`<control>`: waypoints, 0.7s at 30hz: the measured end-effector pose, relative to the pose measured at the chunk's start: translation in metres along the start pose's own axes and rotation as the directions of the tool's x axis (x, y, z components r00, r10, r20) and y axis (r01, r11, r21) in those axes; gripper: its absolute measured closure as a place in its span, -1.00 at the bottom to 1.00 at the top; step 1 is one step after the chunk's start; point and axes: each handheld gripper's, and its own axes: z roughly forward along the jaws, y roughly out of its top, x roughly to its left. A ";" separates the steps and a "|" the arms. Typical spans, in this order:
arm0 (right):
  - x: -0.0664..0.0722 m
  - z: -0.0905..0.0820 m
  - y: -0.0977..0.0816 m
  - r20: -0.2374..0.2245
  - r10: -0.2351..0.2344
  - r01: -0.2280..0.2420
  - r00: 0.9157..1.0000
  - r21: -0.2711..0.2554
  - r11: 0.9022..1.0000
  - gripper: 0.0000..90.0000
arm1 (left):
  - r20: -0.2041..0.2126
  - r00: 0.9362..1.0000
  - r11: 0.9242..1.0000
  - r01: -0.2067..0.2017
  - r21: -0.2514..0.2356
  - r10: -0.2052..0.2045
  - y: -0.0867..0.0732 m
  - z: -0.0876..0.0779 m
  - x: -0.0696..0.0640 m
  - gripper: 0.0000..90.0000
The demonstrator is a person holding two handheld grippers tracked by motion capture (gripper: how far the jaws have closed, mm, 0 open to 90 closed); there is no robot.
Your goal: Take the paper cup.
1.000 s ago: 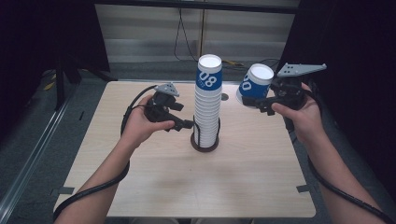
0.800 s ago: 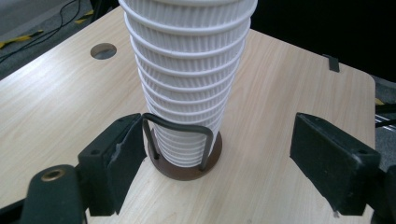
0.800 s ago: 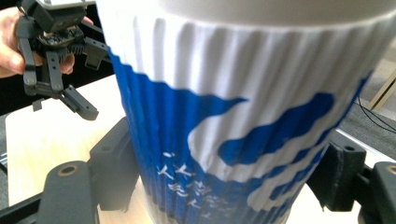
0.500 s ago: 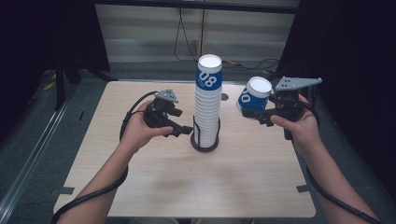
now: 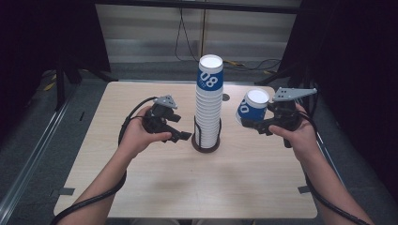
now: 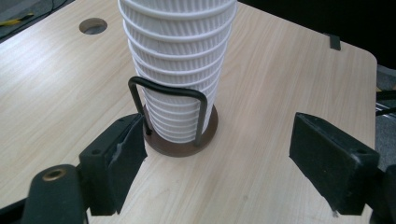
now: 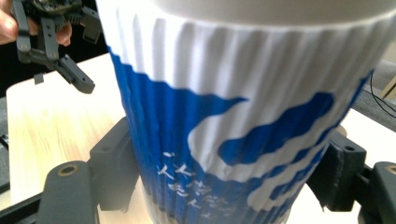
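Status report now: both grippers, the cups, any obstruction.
Left gripper open, jaws at the stack's holder base. Right gripper shut on a blue-and-white cup, inverted, right of the cup stack. Nothing in the way.

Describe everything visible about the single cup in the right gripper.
The paper cup is ribbed, white with a blue wave print and small white lettering, its closed white base facing up toward the camera. It is upside down, tilted, in the air to the right of the cup stack, clear of the table. The right gripper fingers clamp its sides.
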 end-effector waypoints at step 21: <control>0.015 0.018 -0.026 -0.051 -0.036 0.039 0.998 0.045 0.998 -0.51 | 0.020 1.000 0.999 0.001 0.035 -0.002 -0.015 0.008 -0.006 -0.59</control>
